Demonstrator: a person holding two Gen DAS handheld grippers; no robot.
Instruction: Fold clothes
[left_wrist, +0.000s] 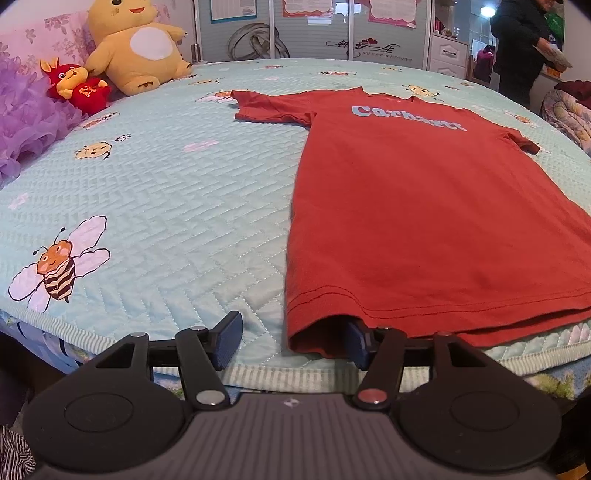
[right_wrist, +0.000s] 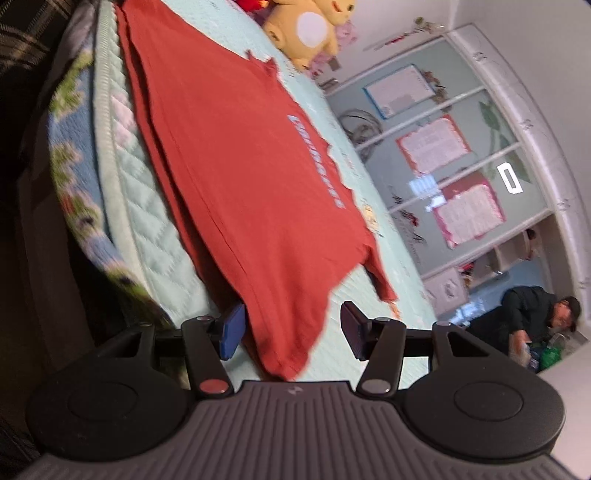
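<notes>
A red T-shirt (left_wrist: 424, 206) with pale blue lettering lies flat, front up, on the light blue quilted bed (left_wrist: 166, 192), its hem at the near edge. My left gripper (left_wrist: 293, 341) is open at the hem's left corner; the right finger (left_wrist: 356, 343) is tucked under the cloth, the left finger (left_wrist: 227, 339) rests beside it on the quilt. In the tilted right wrist view the same T-shirt (right_wrist: 240, 166) runs away from me. My right gripper (right_wrist: 291, 332) is open, with the hem's other corner lying between its fingers.
A yellow plush toy (left_wrist: 138, 46), a small red plush (left_wrist: 75, 86) and a purple ruffled pillow (left_wrist: 26, 122) sit at the bed's far left. Wardrobe doors (left_wrist: 314, 29) stand behind. A person in dark clothes (left_wrist: 524, 48) stands at the far right.
</notes>
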